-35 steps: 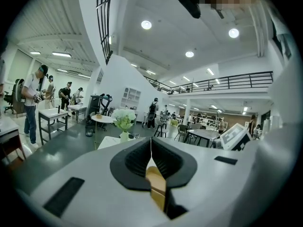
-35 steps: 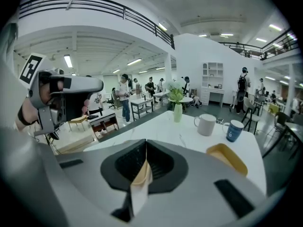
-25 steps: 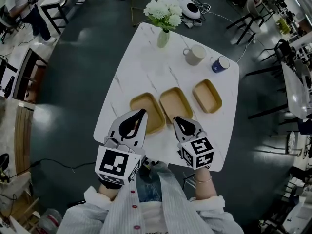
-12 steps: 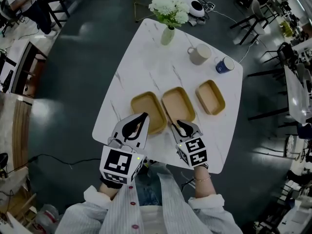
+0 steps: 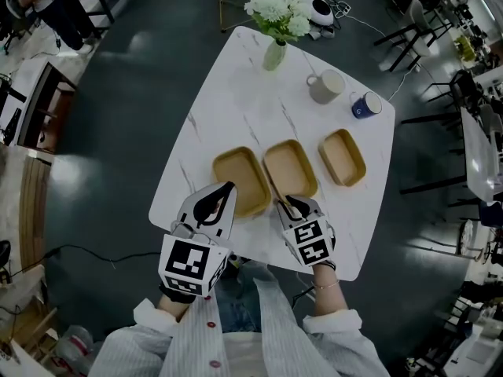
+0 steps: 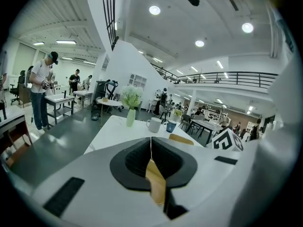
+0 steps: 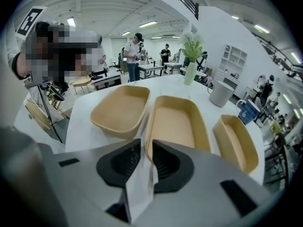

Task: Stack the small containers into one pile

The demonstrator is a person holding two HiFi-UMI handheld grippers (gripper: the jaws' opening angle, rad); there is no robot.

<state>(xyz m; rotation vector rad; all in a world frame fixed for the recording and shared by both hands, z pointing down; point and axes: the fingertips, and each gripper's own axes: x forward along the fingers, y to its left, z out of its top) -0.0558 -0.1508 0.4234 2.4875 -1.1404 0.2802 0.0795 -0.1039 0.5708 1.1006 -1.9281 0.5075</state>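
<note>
1. Three unstacked tan containers [image 5: 343, 156] line your counter [image 5: 244, 100].
2. Right gripper [image 5: 288, 203]: your jaws stand narrowly apart at the middle container's [image 5: 290, 168] near rim.
3. Left gripper [image 5: 228, 185]: jaws together, empty, by the left container's [image 5: 241, 181] near edge.
</note>
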